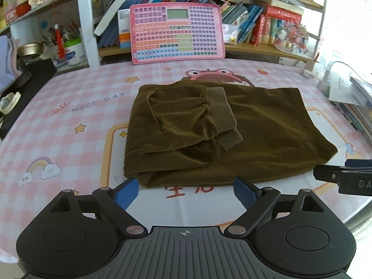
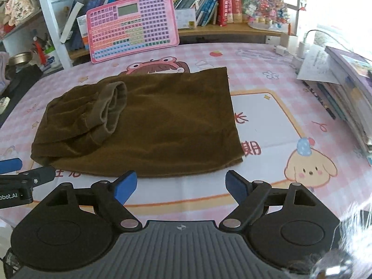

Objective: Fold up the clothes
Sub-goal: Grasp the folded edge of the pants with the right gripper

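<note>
A brown velvet garment (image 1: 267, 134) lies folded on the pink checked tablecloth (image 1: 69, 125), with its ribbed cuffs (image 1: 223, 114) laid over the left half. It also shows in the right wrist view (image 2: 167, 125). My left gripper (image 1: 186, 191) is open and empty, just short of the garment's near left edge. My right gripper (image 2: 181, 186) is open and empty, just short of the near right edge. The right gripper's body shows at the right edge of the left wrist view (image 1: 344, 176). The left gripper's body shows at the left edge of the right wrist view (image 2: 25, 181).
A pink keyboard toy (image 1: 176, 32) leans against the bookshelf (image 1: 255, 46) at the back. Stacked books (image 2: 348, 102) and chargers (image 2: 300, 46) stand on the right. A black object (image 1: 28, 86) and a watch (image 1: 9, 102) lie at the left edge.
</note>
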